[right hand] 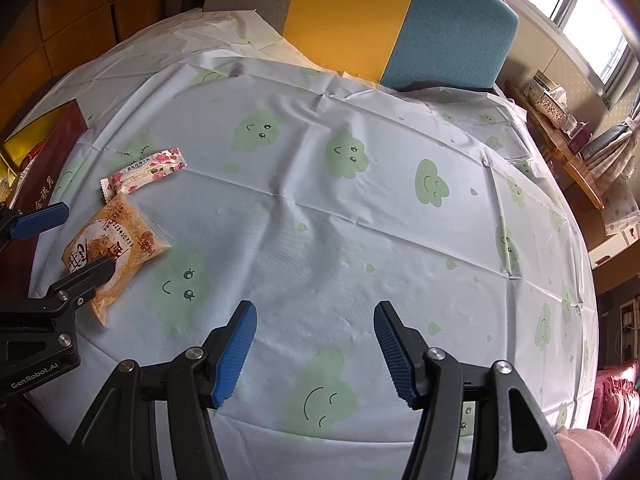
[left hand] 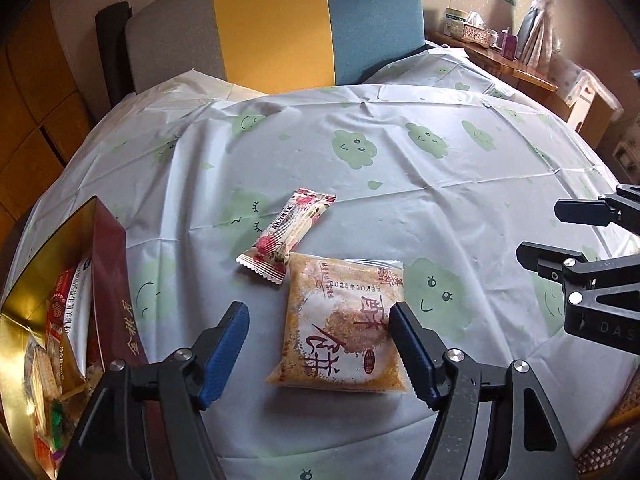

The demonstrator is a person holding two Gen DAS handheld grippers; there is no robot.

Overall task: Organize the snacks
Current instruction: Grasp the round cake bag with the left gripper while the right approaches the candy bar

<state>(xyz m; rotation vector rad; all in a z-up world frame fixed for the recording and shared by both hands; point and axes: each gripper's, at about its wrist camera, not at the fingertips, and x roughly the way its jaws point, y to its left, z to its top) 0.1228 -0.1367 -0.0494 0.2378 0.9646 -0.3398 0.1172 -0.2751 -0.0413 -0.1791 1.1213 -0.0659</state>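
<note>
A square clear pastry packet (left hand: pixel 340 328) with red characters lies flat on the table, between the open fingers of my left gripper (left hand: pixel 320 348), which hovers just over its near half. A long rose-printed snack bar (left hand: pixel 288 234) lies just beyond it, touching its far corner. A dark red gift box (left hand: pixel 114 288) with gold lining stands at the left, holding several snacks. My right gripper (right hand: pixel 314 350) is open and empty over bare tablecloth; it also shows in the left wrist view (left hand: pixel 560 232). The right wrist view shows the packet (right hand: pixel 116 248), the bar (right hand: pixel 144 174), the box (right hand: pixel 52 152) and the left gripper (right hand: pixel 76 240).
The round table has a pale blue cloth (left hand: pixel 400 184) with green cloud faces. A grey, yellow and blue chair back (left hand: pixel 276 24) stands at the far edge. A wooden shelf (right hand: pixel 568 152) with tissue boxes runs along the right wall.
</note>
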